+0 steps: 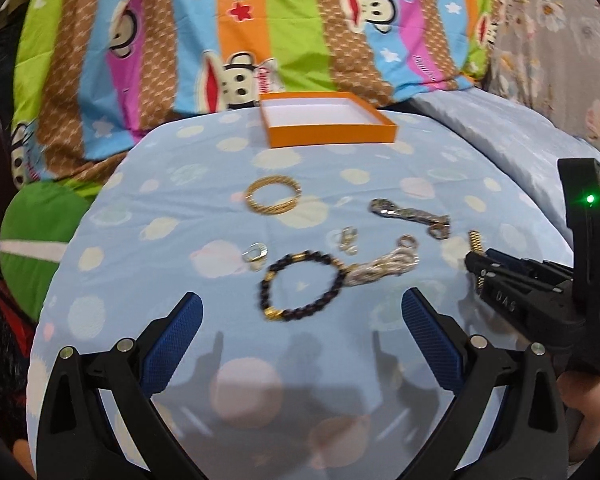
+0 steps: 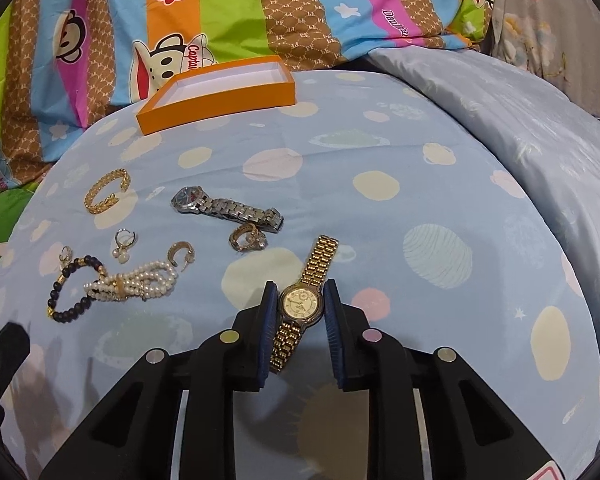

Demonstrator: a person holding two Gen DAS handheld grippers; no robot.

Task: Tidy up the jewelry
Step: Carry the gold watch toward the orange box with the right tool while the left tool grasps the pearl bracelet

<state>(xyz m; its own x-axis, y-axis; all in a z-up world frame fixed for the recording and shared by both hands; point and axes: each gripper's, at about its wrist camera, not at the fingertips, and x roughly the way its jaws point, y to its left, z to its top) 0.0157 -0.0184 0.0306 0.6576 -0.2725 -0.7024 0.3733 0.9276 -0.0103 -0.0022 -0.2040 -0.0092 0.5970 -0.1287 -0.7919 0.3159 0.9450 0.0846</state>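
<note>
My right gripper (image 2: pixel 300 285) is shut on the gold watch (image 2: pixel 300 300), with its blue pads pressing either side of the round face. The watch's strap lies on the blue spotted sheet (image 2: pixel 380 152). In the left wrist view the right gripper (image 1: pixel 476 264) comes in from the right, and a bit of gold strap (image 1: pixel 475 238) shows at its tip. My left gripper (image 1: pixel 302 294) is open and holds nothing. It hovers just short of the black bead bracelet (image 1: pixel 266 286). The orange box (image 2: pixel 220 104) stands open and empty at the back.
On the sheet lie a gold bangle (image 2: pixel 96 200), a silver watch (image 2: pixel 228 206), a pearl bracelet (image 2: pixel 140 282), the black bead bracelet (image 2: pixel 70 312), small earrings (image 2: pixel 122 246) and a ring (image 2: pixel 248 238). A striped cartoon blanket (image 2: pixel 220 8) is bunched behind the box. A hand (image 1: pixel 588 408) holds the right gripper.
</note>
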